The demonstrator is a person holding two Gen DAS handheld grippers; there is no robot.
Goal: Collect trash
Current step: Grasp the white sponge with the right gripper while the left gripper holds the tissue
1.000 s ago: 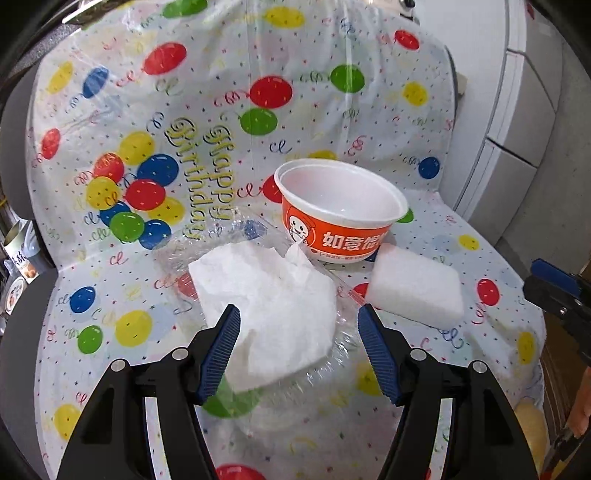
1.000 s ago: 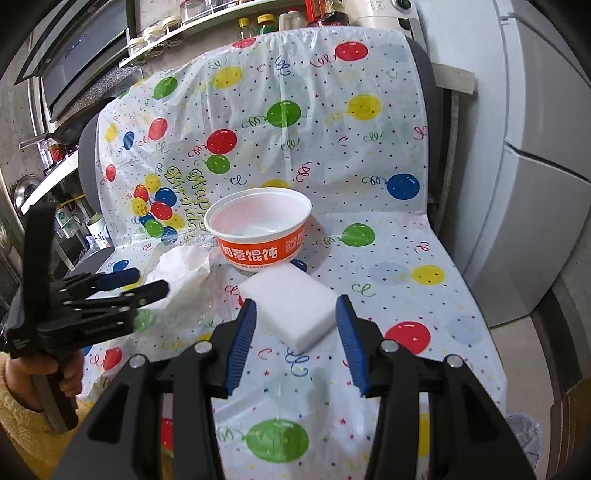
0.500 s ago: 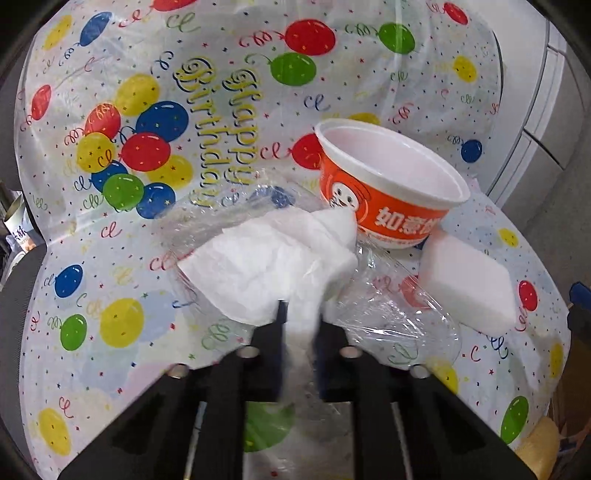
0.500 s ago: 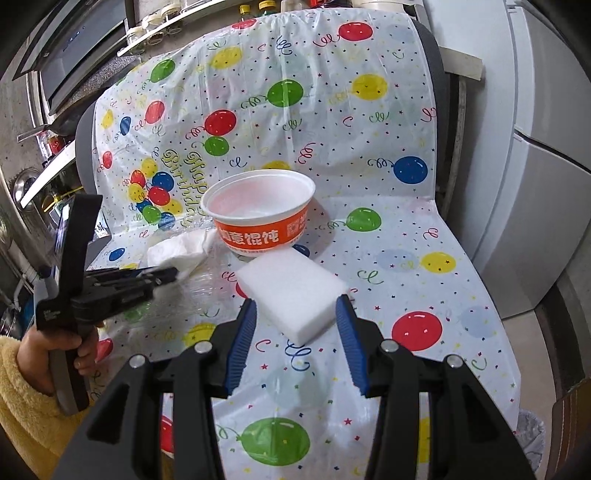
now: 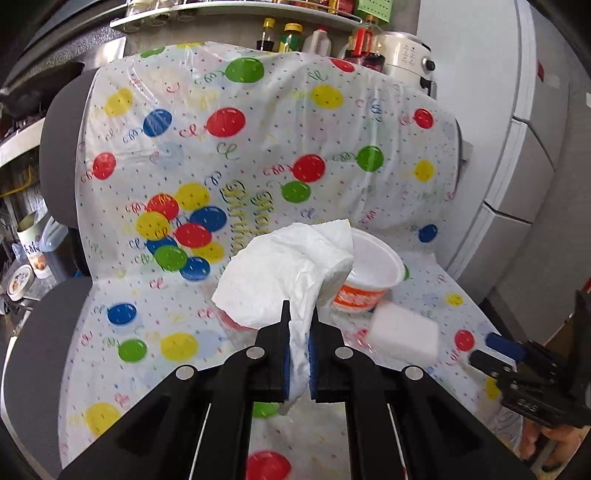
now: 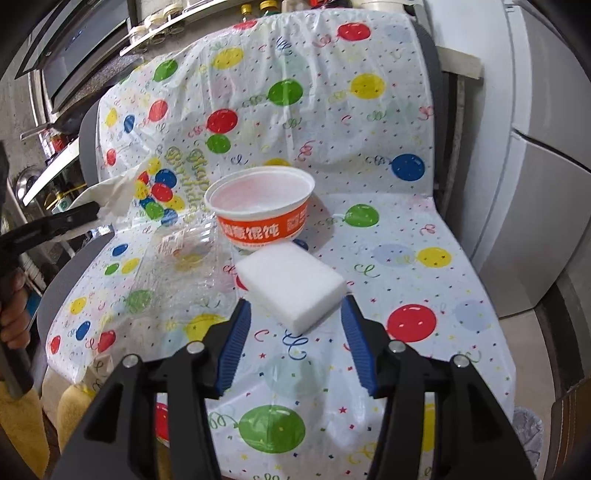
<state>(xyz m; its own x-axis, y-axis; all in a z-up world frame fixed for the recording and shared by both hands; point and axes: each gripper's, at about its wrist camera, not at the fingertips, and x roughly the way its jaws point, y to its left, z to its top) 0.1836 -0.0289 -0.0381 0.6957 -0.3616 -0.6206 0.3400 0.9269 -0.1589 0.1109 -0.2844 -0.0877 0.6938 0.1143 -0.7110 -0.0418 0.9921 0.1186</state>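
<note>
My left gripper (image 5: pixel 299 325) is shut on a crumpled white paper napkin (image 5: pixel 288 273), lifted above the chair seat; the napkin (image 6: pixel 110 192) also shows at the left of the right wrist view. On the seat lie a clear plastic tray (image 6: pixel 177 269), an orange and white paper bowl (image 6: pixel 262 210) and a white foam block (image 6: pixel 291 291). My right gripper (image 6: pixel 295 321) hovers just in front of the foam block. Its jaws are opening, and the block's near corner lies between the fingertips (image 6: pixel 240 321) without touching them.
A balloon-print plastic sheet (image 6: pixel 388 184) covers the chair seat and back. A grey fridge (image 6: pixel 535 203) stands to the right. Shelves with bottles (image 5: pixel 291 35) run behind the chair. A hand (image 6: pixel 14 306) in a yellow sleeve holds the left gripper.
The left gripper shut on the napkin and lifted it off the clear tray. The right gripper stayed by the foam block and its jaws widened.
</note>
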